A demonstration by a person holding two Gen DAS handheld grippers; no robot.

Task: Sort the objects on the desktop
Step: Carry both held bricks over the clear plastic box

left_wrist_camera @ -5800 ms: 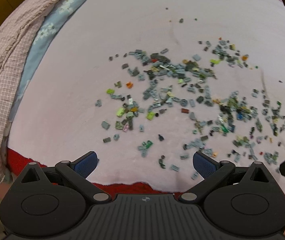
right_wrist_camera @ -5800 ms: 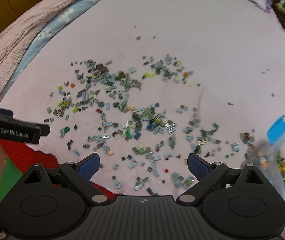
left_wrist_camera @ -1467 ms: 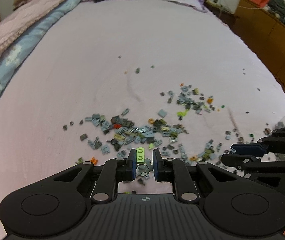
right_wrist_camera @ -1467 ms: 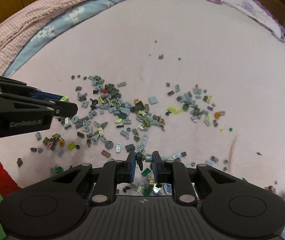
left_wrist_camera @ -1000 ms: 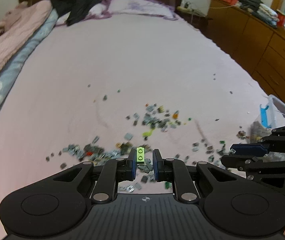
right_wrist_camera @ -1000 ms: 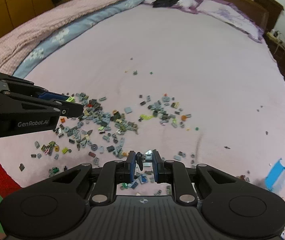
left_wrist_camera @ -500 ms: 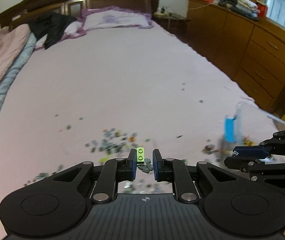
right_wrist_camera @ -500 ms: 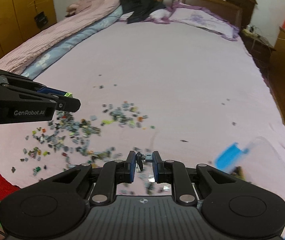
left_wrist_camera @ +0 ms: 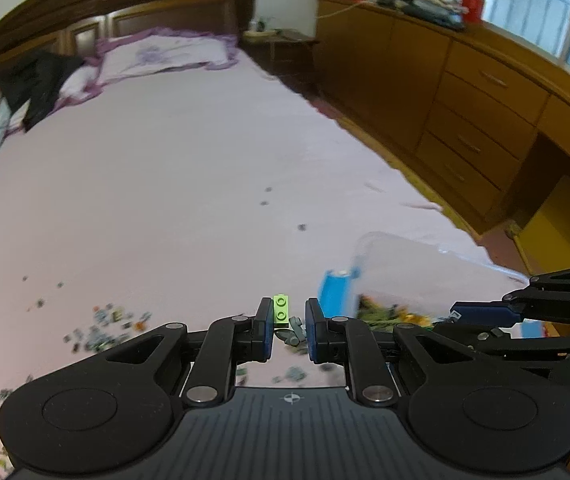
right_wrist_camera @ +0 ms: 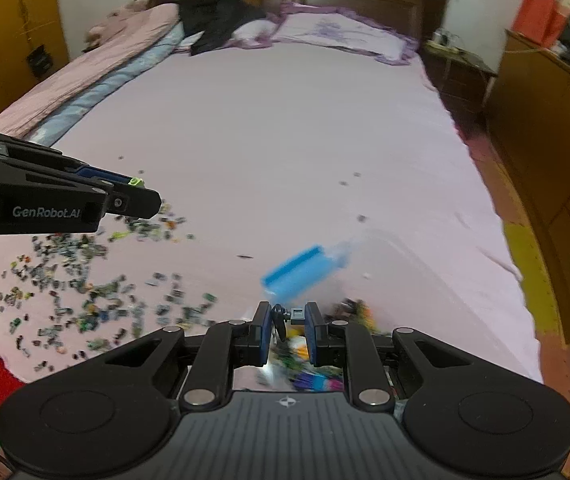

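My left gripper (left_wrist_camera: 289, 318) is shut on a lime green two-stud brick (left_wrist_camera: 281, 311) with small grey pieces (left_wrist_camera: 294, 330) beside it. My right gripper (right_wrist_camera: 288, 318) is shut on small dark grey pieces (right_wrist_camera: 285, 318). Just ahead of both lies a clear plastic box (left_wrist_camera: 413, 264) with a blue latch (left_wrist_camera: 335, 290) and colourful pieces inside. In the right wrist view the box's blue latch (right_wrist_camera: 301, 270) sits just above my fingertips, and the left gripper (right_wrist_camera: 141, 200) hangs at the left, the lime brick's (right_wrist_camera: 136, 181) edge showing. The right gripper (left_wrist_camera: 485, 312) reaches in from the right of the left wrist view.
A scatter of small grey and coloured bricks (right_wrist_camera: 85, 280) covers the pink bedsheet (right_wrist_camera: 265, 140) to the left. Pillows (right_wrist_camera: 341, 36) and dark clothing (right_wrist_camera: 217, 20) lie at the headboard. A wooden dresser (left_wrist_camera: 465, 112) runs along the right side of the bed.
Both grippers have swung to the right, away from the brick scatter, each keeping its pieces. The clear box with the blue latch has come in close ahead of them.
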